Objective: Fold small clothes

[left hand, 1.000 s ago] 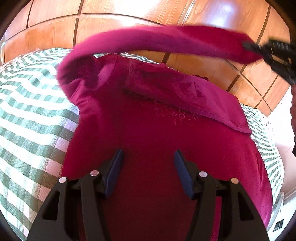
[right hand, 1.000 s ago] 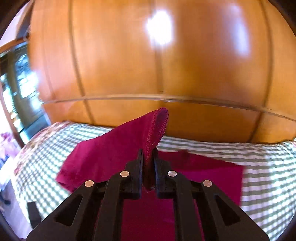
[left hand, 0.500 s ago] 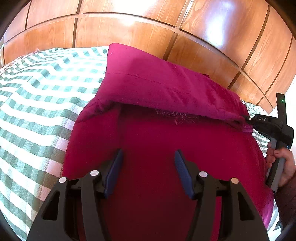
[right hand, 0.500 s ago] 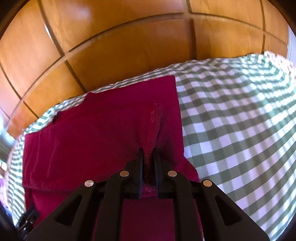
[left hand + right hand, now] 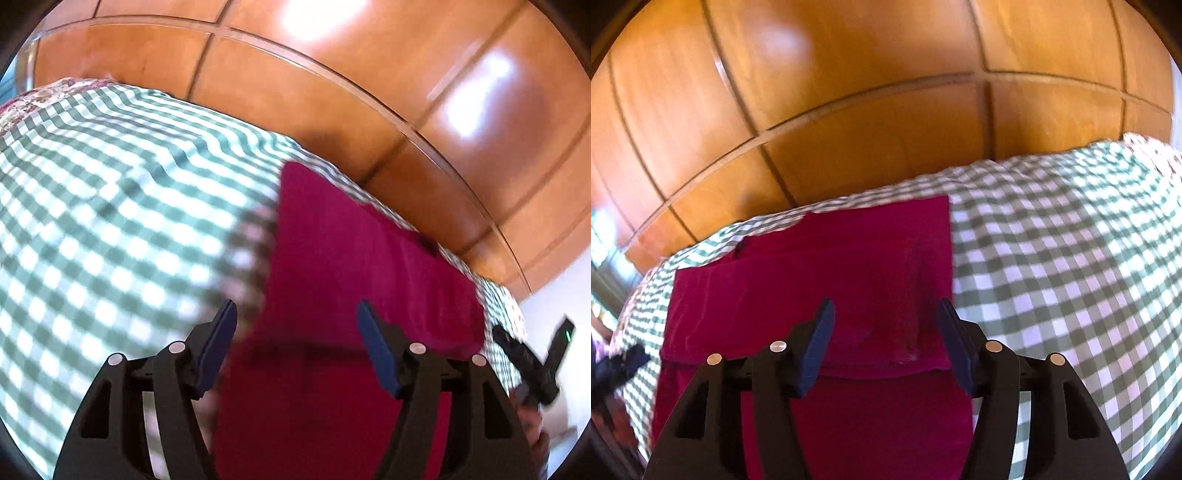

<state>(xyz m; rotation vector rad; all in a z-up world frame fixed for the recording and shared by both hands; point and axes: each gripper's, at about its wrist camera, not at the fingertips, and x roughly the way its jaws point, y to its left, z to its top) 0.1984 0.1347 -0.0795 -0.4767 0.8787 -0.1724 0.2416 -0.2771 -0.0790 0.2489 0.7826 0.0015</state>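
Note:
A magenta garment lies flat on the green-and-white checked bedspread, with its top part folded down over the body; the fold's lower edge shows in the right wrist view. My left gripper is open and empty, hovering over the garment's left edge. My right gripper is open and empty, just above the folded layer of the garment. The right gripper also shows at the right edge of the left wrist view, held by a hand.
A glossy wooden panelled wall rises right behind the bed; it also fills the top of the right wrist view. The checked bedspread spreads wide to either side of the garment. A floral cloth edge lies at the far left.
My right gripper has laid the folded flap down, opened and let it go. My left gripper has swung left toward the garment's left edge, staying open.

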